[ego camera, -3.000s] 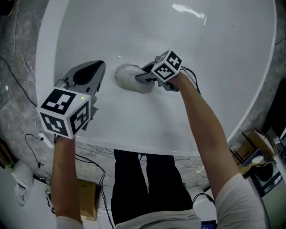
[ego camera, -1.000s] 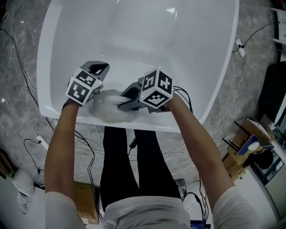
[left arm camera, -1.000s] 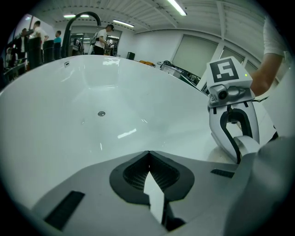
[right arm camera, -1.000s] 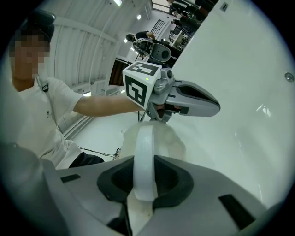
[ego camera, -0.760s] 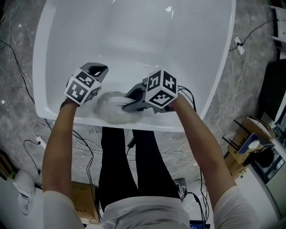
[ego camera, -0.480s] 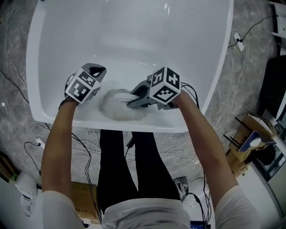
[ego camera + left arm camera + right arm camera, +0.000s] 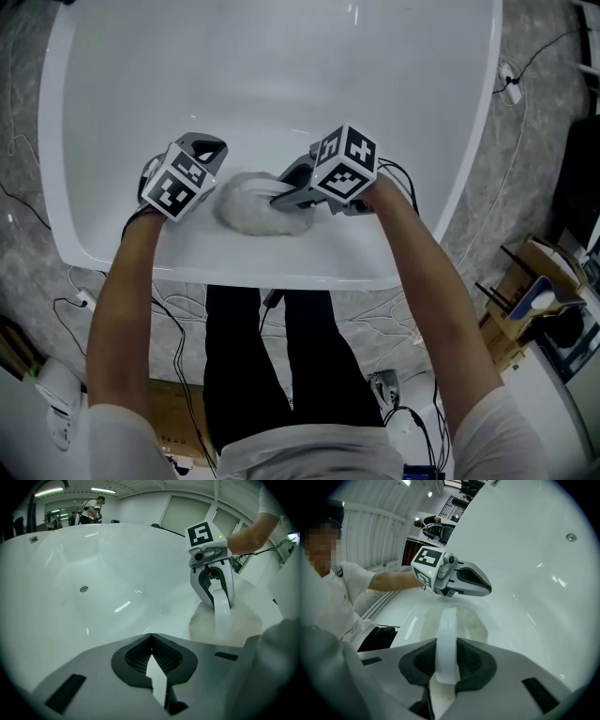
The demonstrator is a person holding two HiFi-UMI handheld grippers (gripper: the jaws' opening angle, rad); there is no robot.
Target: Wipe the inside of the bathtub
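The white bathtub [image 7: 281, 274] fills the head view. A fluffy white wiping pad [image 7: 248, 211] lies on the tub's inner wall close to the near rim. My right gripper [image 7: 286, 194] is shut on the pad's white strap [image 7: 447, 634], which runs from the jaws down to the pad [image 7: 464, 623]. My left gripper [image 7: 208, 147] hovers just left of the pad, jaws together and holding nothing. The left gripper view shows the right gripper [image 7: 220, 609] pressing the pad [image 7: 234, 623] against the wall. The right gripper view shows the left gripper [image 7: 486, 586] just beyond the pad.
The drain [image 7: 83, 588] sits on the tub floor, far from both grippers. Cables [image 7: 183, 314] lie on the grey stone floor around the person's legs [image 7: 281, 366]. Boxes and clutter [image 7: 539, 305] stand at the right. A person [image 7: 93, 509] works in the far background.
My right gripper has slid the pad a little away from the near rim, into the tub. The left gripper has stayed close beside it, still shut.
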